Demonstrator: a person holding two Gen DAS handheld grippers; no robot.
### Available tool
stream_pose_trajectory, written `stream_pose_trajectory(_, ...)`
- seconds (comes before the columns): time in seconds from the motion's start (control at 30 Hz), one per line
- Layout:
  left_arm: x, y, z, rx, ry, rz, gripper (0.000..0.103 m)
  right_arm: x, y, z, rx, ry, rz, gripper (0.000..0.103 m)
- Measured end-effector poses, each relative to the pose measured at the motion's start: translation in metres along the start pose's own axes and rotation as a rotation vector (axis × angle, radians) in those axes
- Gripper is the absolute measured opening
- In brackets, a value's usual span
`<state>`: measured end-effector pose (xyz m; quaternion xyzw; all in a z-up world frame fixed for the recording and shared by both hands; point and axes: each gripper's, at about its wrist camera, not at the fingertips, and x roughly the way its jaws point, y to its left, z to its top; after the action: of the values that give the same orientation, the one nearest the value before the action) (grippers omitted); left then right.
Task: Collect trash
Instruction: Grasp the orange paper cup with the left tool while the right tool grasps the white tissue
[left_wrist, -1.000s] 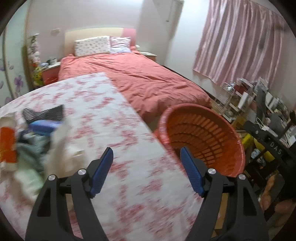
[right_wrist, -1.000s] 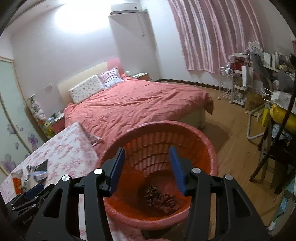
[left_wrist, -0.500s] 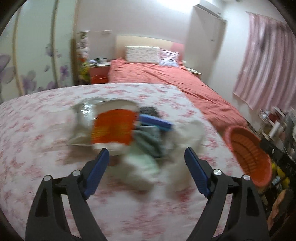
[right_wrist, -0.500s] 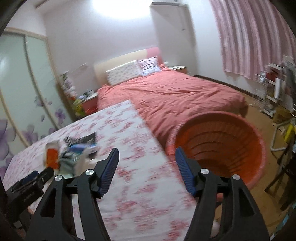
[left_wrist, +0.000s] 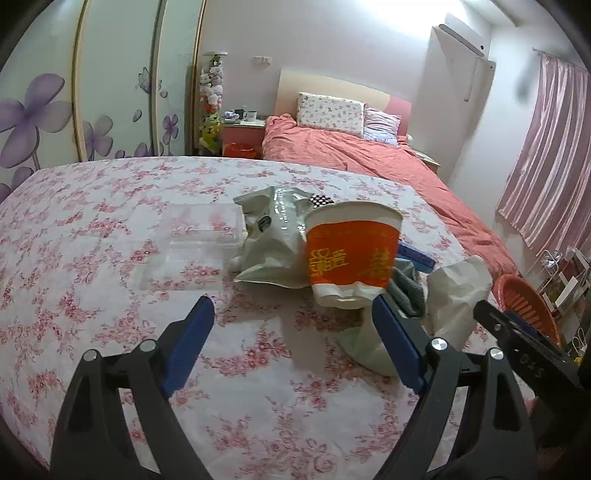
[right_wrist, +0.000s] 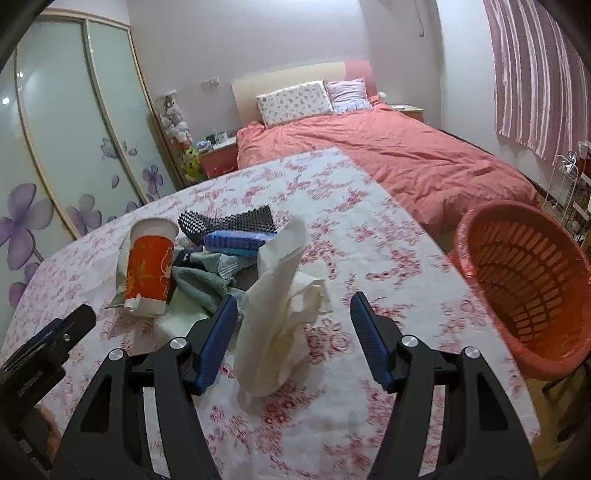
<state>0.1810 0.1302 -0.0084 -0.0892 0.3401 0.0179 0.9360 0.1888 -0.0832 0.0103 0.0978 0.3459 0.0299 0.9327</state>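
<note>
A: Start close in. What are the claws doing?

B: The left claw is spread wide and holds nothing, hovering over the flowered surface. The right claw is also spread and empty, its fingers flanking a crumpled white plastic bag without touching it.

A: What has changed from a second ago?

B: Then the right claw hung over the orange basket and the left one pointed at the surface's edge by the basket. Both have since swung round to the trash pile. The basket now sits off the right edge of the surface, well apart from the pile.

A: And the trash?

B: Just past the left claw stands an orange paper cup, upright, with a white rim and dented base. It leans against a silver-grey foil pouch. Left of the pouch lies a clear plastic tray. Right of the cup are a grey-green cloth, a blue packet and a black dotted wrapper, all heaped together.

A: Any writing?

B: Yellow characters on the cup; I cannot read them. Raised letters on the right claw's body are too unclear.

A: Further back?

B: A bed with a coral cover and two pillows, then a wardrobe with purple flowers, and pink curtains.
</note>
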Motion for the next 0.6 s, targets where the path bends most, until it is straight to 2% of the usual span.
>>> stream_pose_trajectory(0.13, 0.005, 0.002, -0.001, -0.012, 0.014, -0.010, 0.086, 0.018, 0.008, -0.002, -0.006, 0.033, -0.019, 0.061)
stream_pose_trajectory(0.2, 0.008, 0.001, -0.001, -0.008, 0.020, -0.013, 0.086, 0.026, 0.007, -0.004, -0.001, 0.062, -0.017, 0.055)
stream_pose_trajectory(0.3, 0.014, -0.004, -0.001, -0.002, 0.028, -0.024, 0.086, 0.027, 0.004, -0.008, 0.009, 0.082, -0.001, 0.034)
stream_pose_trajectory(0.37, 0.019, -0.008, 0.000, 0.003, 0.036, -0.032, 0.086, 0.023, 0.002, -0.009, 0.004, 0.076, 0.006, 0.028)
stream_pose_trajectory(0.6, 0.037, -0.029, 0.006, 0.020, 0.044, -0.053, 0.089, 0.007, -0.023, -0.010, 0.056, 0.043, 0.011, 0.024)
